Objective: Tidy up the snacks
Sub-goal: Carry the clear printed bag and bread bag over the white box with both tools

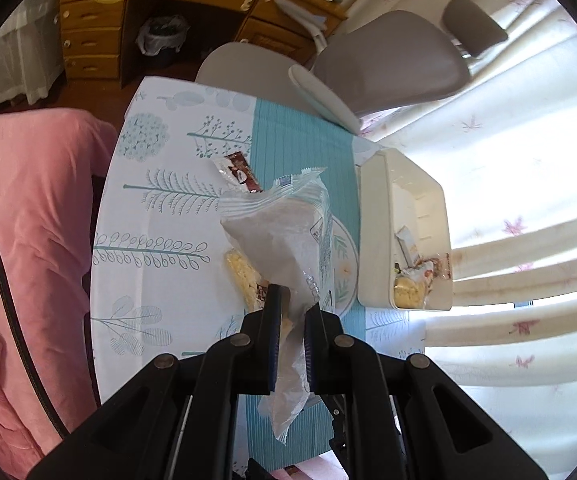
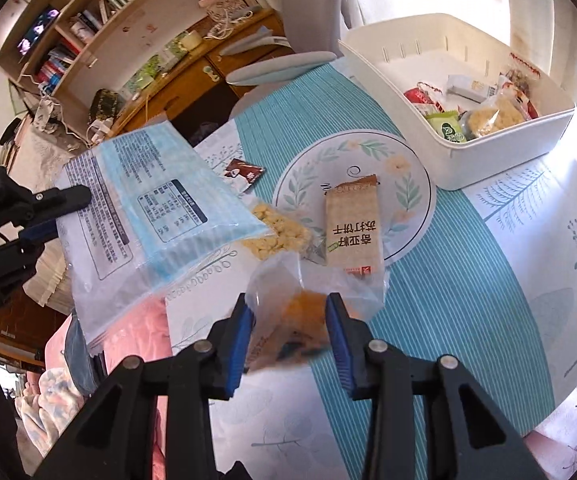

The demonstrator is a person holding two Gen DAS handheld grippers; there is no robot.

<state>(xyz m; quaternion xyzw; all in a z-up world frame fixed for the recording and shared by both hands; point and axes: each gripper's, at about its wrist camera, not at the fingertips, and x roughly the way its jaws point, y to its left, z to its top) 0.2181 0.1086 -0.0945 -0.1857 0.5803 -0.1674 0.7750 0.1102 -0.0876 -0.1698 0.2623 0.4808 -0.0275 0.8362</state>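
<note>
My left gripper (image 1: pixel 291 300) is shut on a clear and blue snack bag (image 1: pixel 284 232), held above the table; the bag also shows in the right wrist view (image 2: pixel 148 208), with the left gripper (image 2: pixel 48 208) at its left edge. My right gripper (image 2: pixel 288 304) is shut on a clear packet with an orange snack (image 2: pixel 300 316), lifted over the table. A white bin (image 2: pixel 500 156) with several snacks stands at the far right. On the table lie a tan cracker pack (image 2: pixel 354 228) on a round plate (image 2: pixel 404 188), a yellow puffed snack (image 2: pixel 276 232) and a brown sachet (image 2: pixel 244 174).
The table wears a leaf-print cloth with a teal runner (image 2: pixel 448 288). A pink quilt (image 1: pixel 28 240) lies left of the table. A grey chair (image 1: pixel 392 60) and curtains stand behind the bin. A wooden desk (image 1: pixel 168 12) is farther back.
</note>
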